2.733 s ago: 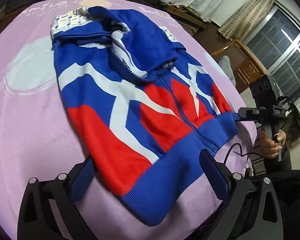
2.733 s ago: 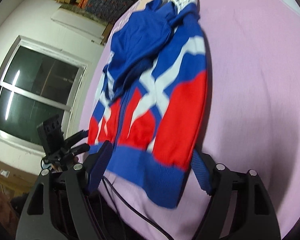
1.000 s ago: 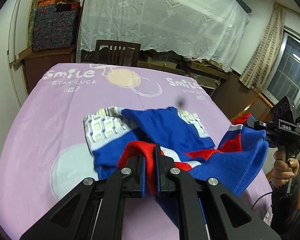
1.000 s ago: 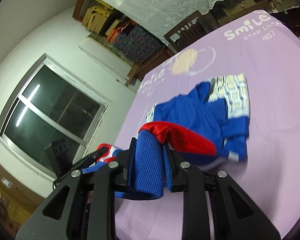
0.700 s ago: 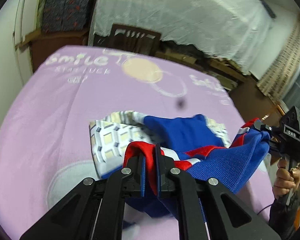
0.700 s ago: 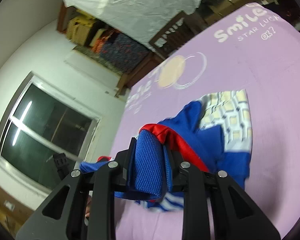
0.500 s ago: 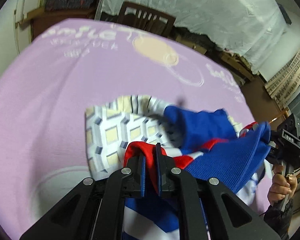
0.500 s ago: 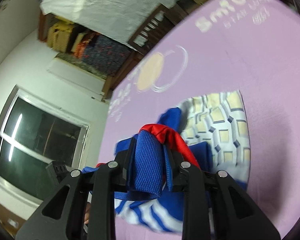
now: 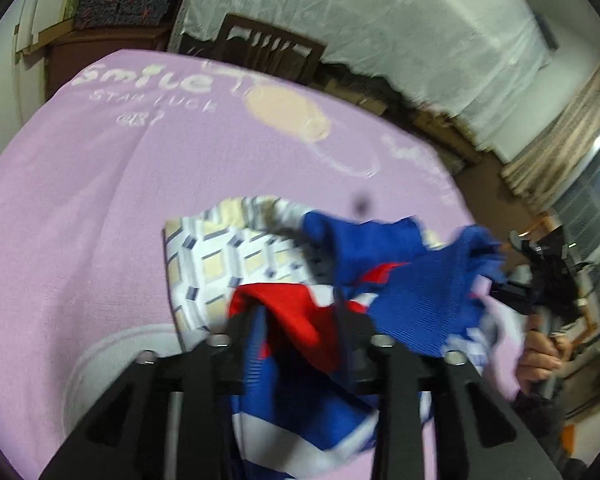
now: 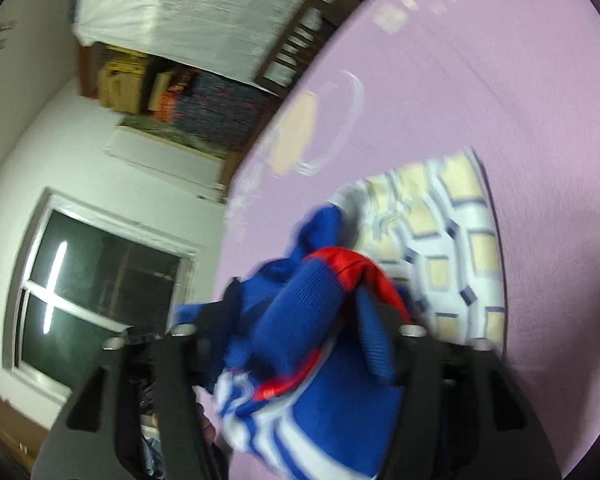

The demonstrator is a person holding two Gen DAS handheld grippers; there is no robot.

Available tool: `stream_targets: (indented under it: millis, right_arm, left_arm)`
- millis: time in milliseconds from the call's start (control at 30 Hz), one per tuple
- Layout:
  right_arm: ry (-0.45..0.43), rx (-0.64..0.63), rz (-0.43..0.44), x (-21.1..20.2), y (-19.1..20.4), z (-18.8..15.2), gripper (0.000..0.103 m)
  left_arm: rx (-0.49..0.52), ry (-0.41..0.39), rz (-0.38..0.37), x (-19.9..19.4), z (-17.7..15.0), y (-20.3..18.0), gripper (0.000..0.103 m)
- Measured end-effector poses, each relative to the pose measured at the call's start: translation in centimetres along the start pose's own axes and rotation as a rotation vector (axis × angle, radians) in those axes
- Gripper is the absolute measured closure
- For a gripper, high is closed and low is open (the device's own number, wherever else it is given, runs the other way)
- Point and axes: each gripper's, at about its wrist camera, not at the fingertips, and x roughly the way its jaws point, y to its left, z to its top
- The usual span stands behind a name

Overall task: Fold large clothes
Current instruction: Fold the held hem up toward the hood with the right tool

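Both our grippers sit low over the purple sheet (image 9: pixel 80 208) with the jacket (image 9: pixel 380 248) bunched in front of them. Left gripper (image 9: pixel 300 320): jaws have just been opening and now stand partly apart, with the red hem corner still lying loose between them; we see gaps on both sides of the cloth, so no clamp. Right gripper (image 10: pixel 300 304): jaws have also just been opening and are now wide, the blue ribbed band and a red edge draped between them, not pinched as far as the blurred frame shows. From the left wrist view the right gripper (image 9: pixel 540 280) shows at the far right edge, gripped by a hand (image 9: pixel 540 360), with the blue hem hanging off its tips. The jacket is folded over on itself: the blue/red/white lower half is carried up onto the upper part, with the cream-and-white checked lining (image 9: pixel 220 256) exposed flat on the sheet beyond the fold. In the right wrist view the same lining (image 10: pixel 452 240) lies just right of the jacket bundle (image 10: pixel 312 360). The sheet carries a "smile" print (image 9: pixel 148 80) and a pale circle. Both frames are motion-blurred near the tips.
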Motion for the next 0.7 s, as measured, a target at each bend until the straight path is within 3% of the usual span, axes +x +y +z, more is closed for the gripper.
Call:
stream_targets:
  millis: [33, 67, 100, 133, 300, 400, 567, 700]
  right_arm:
    - [-0.017, -0.023, 0.016, -0.8, 0.7, 0.1, 0.034]
    - [-0.036, -0.047, 0.033, -1.6, 1.2, 0.1, 0.033]
    - [-0.052, -0.06, 0.038, -2.3, 1.5, 0.1, 0.032]
    - [-0.064, -0.065, 0.031, -2.8, 1.7, 0.2, 0.032]
    - [-0.082, -0.061, -0.038, -3.9, 0.7, -0.5, 0.031]
    - [-0.078, -0.069, -0.064, -3.8, 0.5, -0.8, 0.031]
    - [-0.076, -0.182, -0.176, -3.4, 1.4, -1.8, 0.031]
    - [-0.06, -0.208, -0.185, -2.9, 1.6, -2.3, 0.031]
  left_arm:
    - [0.001, -0.019, -0.016, -0.8, -0.2, -0.1, 0.04]
    - [0.012, -0.046, 0.031, -1.3, -0.4, -0.3, 0.023]
    - [0.029, -0.076, 0.093, -1.8, -0.6, -0.6, 0.02]
    - [0.051, -0.098, 0.132, -2.2, -0.8, -0.8, 0.019]
    - [0.049, -0.089, 0.096, -2.2, -1.2, -0.5, 0.019]
    - [0.129, -0.091, 0.15, -1.8, -1.7, -1.3, 0.019]
    - [0.234, -0.163, 0.136, -4.6, -3.1, -2.2, 0.018]
    - [0.321, -0.153, 0.155, -3.8, -4.5, -3.7, 0.011]
